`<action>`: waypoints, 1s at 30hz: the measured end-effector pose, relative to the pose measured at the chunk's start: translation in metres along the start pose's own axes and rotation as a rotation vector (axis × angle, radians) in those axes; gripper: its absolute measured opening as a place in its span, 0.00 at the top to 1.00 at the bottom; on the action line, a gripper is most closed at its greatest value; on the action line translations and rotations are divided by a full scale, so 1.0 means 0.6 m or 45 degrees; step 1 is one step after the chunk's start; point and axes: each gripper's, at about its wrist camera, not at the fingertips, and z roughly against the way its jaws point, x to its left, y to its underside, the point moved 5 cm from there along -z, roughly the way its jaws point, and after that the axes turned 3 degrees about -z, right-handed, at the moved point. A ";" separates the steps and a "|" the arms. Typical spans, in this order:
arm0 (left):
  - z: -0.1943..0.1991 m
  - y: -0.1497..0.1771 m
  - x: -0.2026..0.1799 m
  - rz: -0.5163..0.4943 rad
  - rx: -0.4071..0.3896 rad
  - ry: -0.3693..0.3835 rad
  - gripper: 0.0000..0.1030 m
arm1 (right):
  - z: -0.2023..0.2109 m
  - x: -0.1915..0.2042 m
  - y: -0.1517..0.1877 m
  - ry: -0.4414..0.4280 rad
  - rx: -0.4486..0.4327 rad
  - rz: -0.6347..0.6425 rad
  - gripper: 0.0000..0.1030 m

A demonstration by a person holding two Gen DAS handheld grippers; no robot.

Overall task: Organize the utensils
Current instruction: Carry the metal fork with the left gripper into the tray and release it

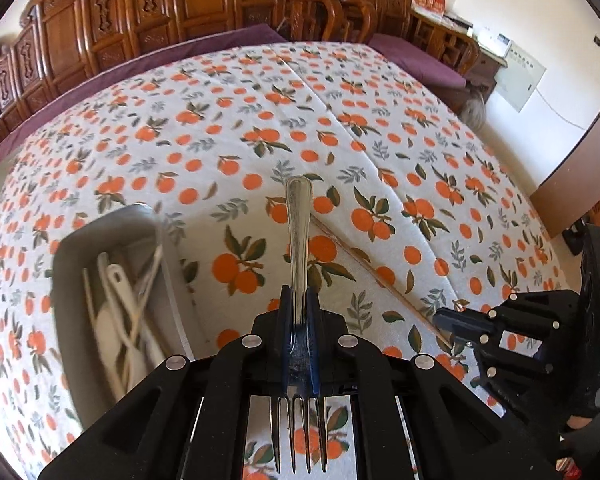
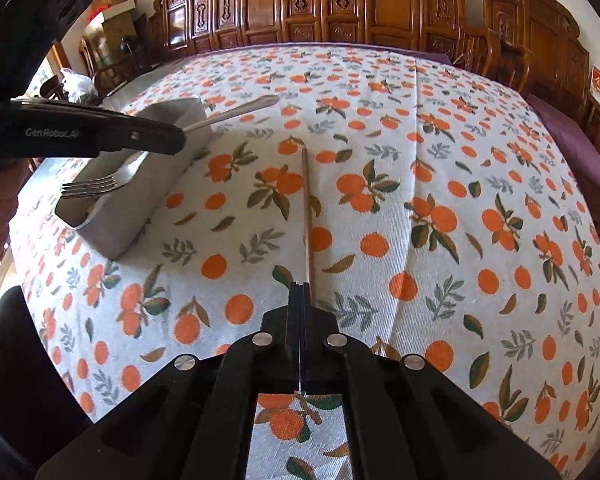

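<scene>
Left gripper [image 1: 300, 304], seen from its own wrist camera, is pinching a metal fork [image 1: 298, 232] between its two pads. It is pointing steeply down toward the table, which is wearing an orange-patterned cloth [image 1: 380, 128]. The fork's handle is sticking out forward past the fingertips, and the tines are hanging back under the gripper body. To the left of the fork, a grey tray [image 1: 100, 240] is lying on the cloth, holding white utensils [image 1: 120, 312]; this part is looking blurred. To the right of the fork, a thin wooden chopstick [image 1: 364, 264] is lying on the cloth, and the right gripper [image 1: 446, 322] is meeting the chopstick's near end.

Right gripper [image 2: 301, 292], in its own wrist view, is pressing its pads together on the near end of the chopstick [image 2: 307, 208]. It is tilting down at the cloth [image 2: 460, 160], and the chopstick is running straight away from its tips. To the left of the chopstick, the left gripper [image 2: 172, 138] is holding the fork [image 2: 236, 110] in the air above the grey tray [image 2: 140, 208], with the tines [image 2: 88, 188] pointing away from the chopstick.
</scene>
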 end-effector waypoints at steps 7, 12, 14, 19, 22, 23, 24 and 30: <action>0.035 0.013 0.038 0.044 -0.031 -0.030 0.94 | 0.019 0.010 -0.014 0.013 -0.027 0.022 1.00; 0.055 0.023 0.064 0.074 -0.051 -0.044 0.94 | 0.028 0.007 -0.011 0.026 -0.032 0.010 1.00; 0.057 0.027 0.073 0.080 -0.049 -0.052 0.94 | 0.027 0.007 -0.008 0.023 -0.030 0.011 1.00; 0.065 0.035 0.090 0.103 -0.051 -0.063 0.94 | -0.009 0.008 0.006 0.036 0.031 0.037 0.99; 0.073 0.038 0.094 0.104 -0.060 -0.065 0.94 | -0.025 0.014 -0.001 0.063 0.021 0.062 0.85; 0.076 0.039 0.095 0.105 -0.062 -0.066 0.94 | -0.027 0.014 -0.004 0.073 0.012 0.068 0.72; 0.078 0.040 0.097 0.107 -0.063 -0.066 0.94 | -0.029 0.015 -0.009 0.082 0.002 0.073 0.66; 0.081 0.050 0.117 0.125 -0.056 -0.083 0.94 | -0.073 0.002 -0.027 0.111 0.057 0.067 0.62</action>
